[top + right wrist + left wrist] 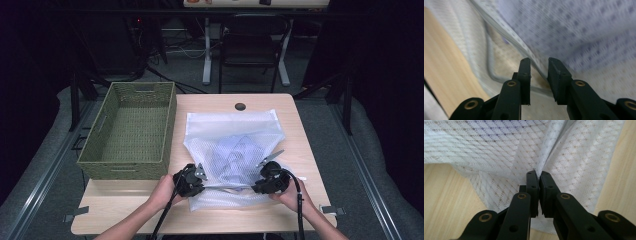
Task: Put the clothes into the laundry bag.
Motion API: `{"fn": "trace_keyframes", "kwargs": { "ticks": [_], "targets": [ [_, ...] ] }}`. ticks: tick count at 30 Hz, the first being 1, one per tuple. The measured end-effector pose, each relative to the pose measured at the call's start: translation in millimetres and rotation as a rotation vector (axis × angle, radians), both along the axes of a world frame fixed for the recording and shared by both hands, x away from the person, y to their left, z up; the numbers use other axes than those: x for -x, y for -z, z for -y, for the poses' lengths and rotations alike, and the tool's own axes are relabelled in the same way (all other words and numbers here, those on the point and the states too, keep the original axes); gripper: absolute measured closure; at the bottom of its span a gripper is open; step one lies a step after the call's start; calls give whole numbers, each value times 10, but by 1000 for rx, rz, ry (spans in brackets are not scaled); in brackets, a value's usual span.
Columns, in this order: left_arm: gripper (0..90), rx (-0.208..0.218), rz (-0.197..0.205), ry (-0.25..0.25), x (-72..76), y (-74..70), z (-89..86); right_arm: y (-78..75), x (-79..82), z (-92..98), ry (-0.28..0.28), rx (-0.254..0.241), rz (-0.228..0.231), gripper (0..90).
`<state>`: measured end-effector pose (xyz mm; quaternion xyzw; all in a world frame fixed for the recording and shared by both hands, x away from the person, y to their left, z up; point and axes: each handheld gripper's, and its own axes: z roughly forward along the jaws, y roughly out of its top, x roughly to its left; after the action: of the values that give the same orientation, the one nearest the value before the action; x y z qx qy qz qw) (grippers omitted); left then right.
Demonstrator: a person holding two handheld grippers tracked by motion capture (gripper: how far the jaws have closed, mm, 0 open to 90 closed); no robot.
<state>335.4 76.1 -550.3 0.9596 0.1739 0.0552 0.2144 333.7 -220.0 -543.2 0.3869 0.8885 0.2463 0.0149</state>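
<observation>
A white mesh laundry bag [232, 131] lies on the wooden table [300, 145], with a pale blue garment [235, 156] showing through it. At its near edge my left gripper [204, 187] is shut on a pinch of the mesh [499, 147], the pads [533, 182] pressed together on the fabric in the left gripper view [539, 173]. At the same edge further right is my right gripper [256, 188]. In the right gripper view its jaws [539, 61] stand apart, with the bag's hem [534, 58] running loose between them and the blue garment [586, 30] behind.
A green woven basket [170, 125] stands empty at the table's left, close beside the bag. A round cable hole [240, 106] sits near the far edge. A black chair [252, 45] stands beyond the table. Bare wood [125, 210] lies along the front edge.
</observation>
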Motion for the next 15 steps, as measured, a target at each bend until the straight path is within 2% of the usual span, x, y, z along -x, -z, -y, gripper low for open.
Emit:
{"fn": "trace_keyframes", "kwargs": {
  "ticks": [2,4,10,15],
  "targets": [
    [854,17,-9,-1,-16,-2,-18,51,-15,64,21,19,-5,727],
    [852,20,-12,1,-18,-1,-24,59,-14,74,17,21,-2,733],
    [825,-2,-17,34,8,16,-18,114,-19,67,0,39,-3,776],
    [815,-12,-17,35,25,38,0,115,-17,71,-1,35,-1,776]
  ]
}}
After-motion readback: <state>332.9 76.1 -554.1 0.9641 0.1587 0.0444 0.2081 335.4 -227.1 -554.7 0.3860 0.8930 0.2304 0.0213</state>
